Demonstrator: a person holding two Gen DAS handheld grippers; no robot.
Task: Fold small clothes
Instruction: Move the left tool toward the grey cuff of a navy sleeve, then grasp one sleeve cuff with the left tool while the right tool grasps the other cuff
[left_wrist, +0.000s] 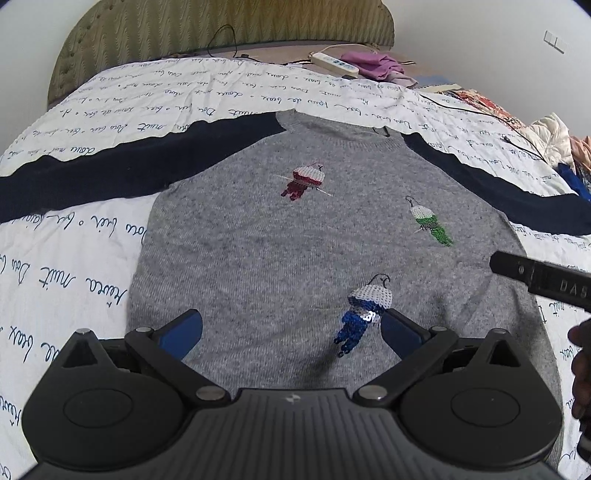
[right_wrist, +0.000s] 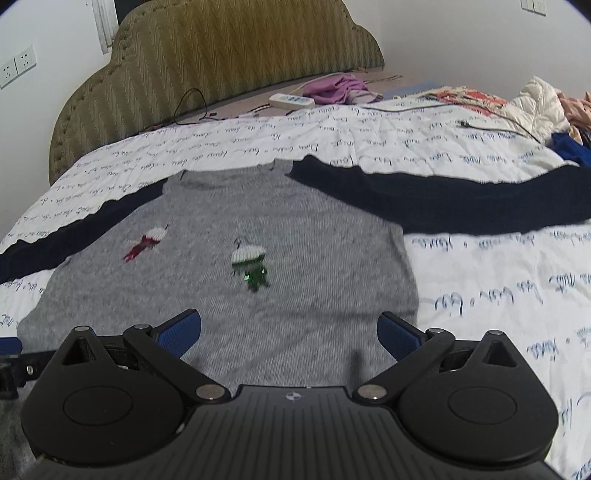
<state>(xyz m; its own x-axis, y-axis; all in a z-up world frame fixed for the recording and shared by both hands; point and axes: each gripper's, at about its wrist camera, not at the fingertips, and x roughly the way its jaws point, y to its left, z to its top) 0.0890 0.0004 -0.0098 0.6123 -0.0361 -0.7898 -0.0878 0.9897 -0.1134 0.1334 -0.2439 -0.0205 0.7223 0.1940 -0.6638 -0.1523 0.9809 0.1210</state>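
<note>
A small grey sweater (left_wrist: 280, 236) with navy sleeves lies flat, front up, on the bed, both sleeves spread out to the sides. It bears red, green and blue sequin figures. My left gripper (left_wrist: 291, 332) is open and empty above the sweater's lower part, near the blue figure (left_wrist: 360, 317). My right gripper (right_wrist: 290, 334) is open and empty above the sweater (right_wrist: 258, 295) near its right hem side. The right gripper's body also shows at the right edge of the left wrist view (left_wrist: 539, 277). The right navy sleeve (right_wrist: 461, 199) stretches out to the right.
The bed has a white cover with blue script (left_wrist: 74, 266). A green padded headboard (right_wrist: 221, 51) stands behind. A power strip (right_wrist: 291, 100), purple cloth (right_wrist: 338, 86) and black cables (left_wrist: 480, 110) lie near the head. Piled clothes (right_wrist: 546, 99) sit at the far right.
</note>
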